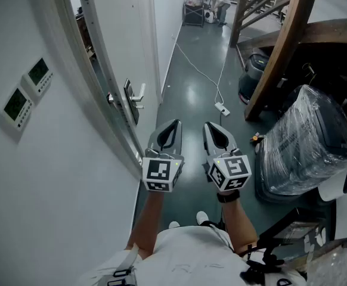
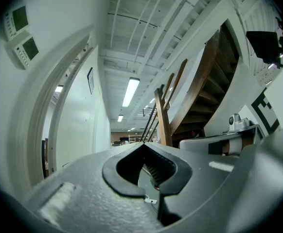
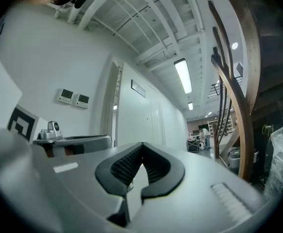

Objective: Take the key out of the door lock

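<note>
1. Key: no view shows it clearly. By my judgement it sits at the dark lock plate (image 1: 130, 103) on the edge of the open door (image 1: 129, 34), just under the door handle (image 1: 139, 93).
2. Left gripper (image 1: 173, 127) has its jaws pressed together with nothing between them. The right gripper (image 1: 213, 128) is the same. The two are level and side by side above the floor.
3. The lock plate lies ahead and to the left of the left gripper, well apart from it. The left gripper is the nearer one, and the right would have to cross over it.
4. A key there would likely stand square to the door face, so the pull should run along that line.
5. Farther out are two wall panels (image 1: 27, 94) on the left, a white cable (image 1: 206, 70) along the floor, and a plastic-wrapped bin (image 1: 307, 142) on the right.
</note>
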{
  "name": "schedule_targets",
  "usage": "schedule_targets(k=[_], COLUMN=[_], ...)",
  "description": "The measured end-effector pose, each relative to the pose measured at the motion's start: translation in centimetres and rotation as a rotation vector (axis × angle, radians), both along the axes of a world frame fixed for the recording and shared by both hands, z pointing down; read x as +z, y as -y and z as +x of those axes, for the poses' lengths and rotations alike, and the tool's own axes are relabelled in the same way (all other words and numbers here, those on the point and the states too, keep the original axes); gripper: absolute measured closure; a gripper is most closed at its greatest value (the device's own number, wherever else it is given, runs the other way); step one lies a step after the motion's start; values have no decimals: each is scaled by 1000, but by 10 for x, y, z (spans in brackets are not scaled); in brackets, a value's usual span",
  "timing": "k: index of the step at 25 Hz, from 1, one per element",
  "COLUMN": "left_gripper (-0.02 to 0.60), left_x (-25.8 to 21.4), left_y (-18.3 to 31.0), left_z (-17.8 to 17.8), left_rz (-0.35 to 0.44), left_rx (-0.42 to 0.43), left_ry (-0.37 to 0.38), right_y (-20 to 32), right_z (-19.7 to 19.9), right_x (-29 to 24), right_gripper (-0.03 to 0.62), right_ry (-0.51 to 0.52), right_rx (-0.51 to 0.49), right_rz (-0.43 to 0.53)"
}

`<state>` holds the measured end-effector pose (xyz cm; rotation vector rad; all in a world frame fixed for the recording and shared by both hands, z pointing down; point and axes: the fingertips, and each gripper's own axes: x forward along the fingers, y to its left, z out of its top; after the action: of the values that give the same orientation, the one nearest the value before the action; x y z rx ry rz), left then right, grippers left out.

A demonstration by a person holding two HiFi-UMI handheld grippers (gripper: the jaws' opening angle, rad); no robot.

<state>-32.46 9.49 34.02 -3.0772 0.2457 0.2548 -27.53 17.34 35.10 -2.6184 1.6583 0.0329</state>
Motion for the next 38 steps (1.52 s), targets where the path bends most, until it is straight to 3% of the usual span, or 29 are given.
schedule_targets(k=[9, 15, 23, 29, 38], left_gripper=[580, 580, 580, 580, 580], left_x=[28, 8, -4, 0, 23], left_y=[-17, -18, -55, -91, -105], left_z=[15, 40, 111, 167, 229], left_rz=[22, 30, 45, 19, 10], left_rx=[-1, -59, -53, 1, 11], left_ry=[31, 40, 4, 8, 59], right_y=[-17, -18, -62, -96, -118], right_z=[12, 40, 111, 155, 228], right_x=[33, 8, -3, -2, 34], right_gripper=[591, 589, 589, 589, 589], right_ry=[54, 35, 25, -32, 80], right_rx=[0, -54, -21, 6, 62], right_rz=[5, 53, 62, 27, 29])
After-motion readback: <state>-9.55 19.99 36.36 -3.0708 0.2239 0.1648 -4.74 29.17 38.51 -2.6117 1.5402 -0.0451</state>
